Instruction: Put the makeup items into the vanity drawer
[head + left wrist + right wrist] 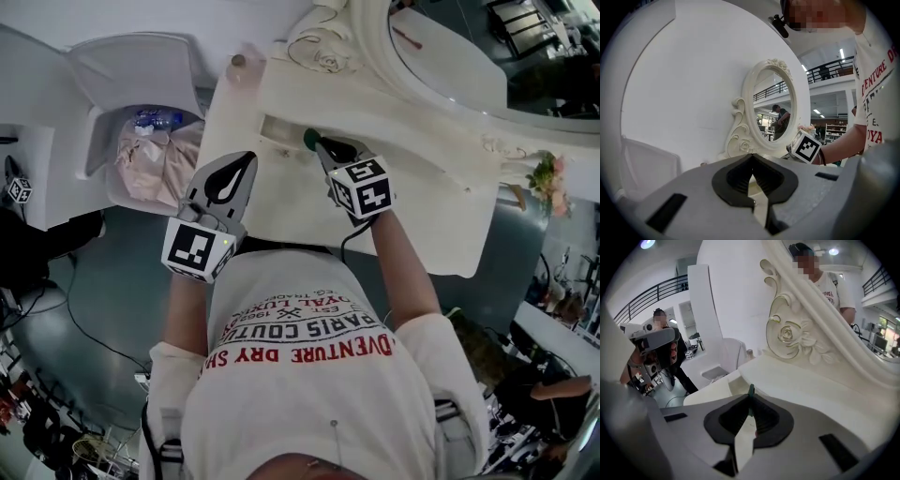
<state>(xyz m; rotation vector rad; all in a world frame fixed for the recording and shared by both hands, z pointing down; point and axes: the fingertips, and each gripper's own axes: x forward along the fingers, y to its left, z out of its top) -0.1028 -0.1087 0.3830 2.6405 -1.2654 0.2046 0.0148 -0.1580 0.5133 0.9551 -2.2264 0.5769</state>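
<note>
Your right gripper (321,143) was pressed onto a small dark green makeup item (310,140), pinching it at the very tips of the jaws. In the right gripper view the item (751,390) showed only as a thin green edge standing up between the pads, so I could not tell what kind of item it was. From the head view it looked round.

You held it over the white counter (412,197), just beside a shallow rectangular opening (279,128) near the counter's back edge. That opening looked like the drawer. The item was above the counter near the opening's right end, not inside it.

Your left gripper (246,164) was pressed together with nothing in it. In the left gripper view its tips (751,161) met, and only a narrow slit stayed between the pads lower down. It hung over the near left edge of the counter, well apart from the green item, pointing towards the oval mirror (774,108).

The carved frame (787,333) of the mirror, with its rose, stood just behind the opening. A small brown-topped object (238,61) sat at the counter's far left corner; it was too small to identify. A white bin (98,141) holding pink cloth (155,159) stood left of the counter, and some flowers (547,174) were at its right end.
</note>
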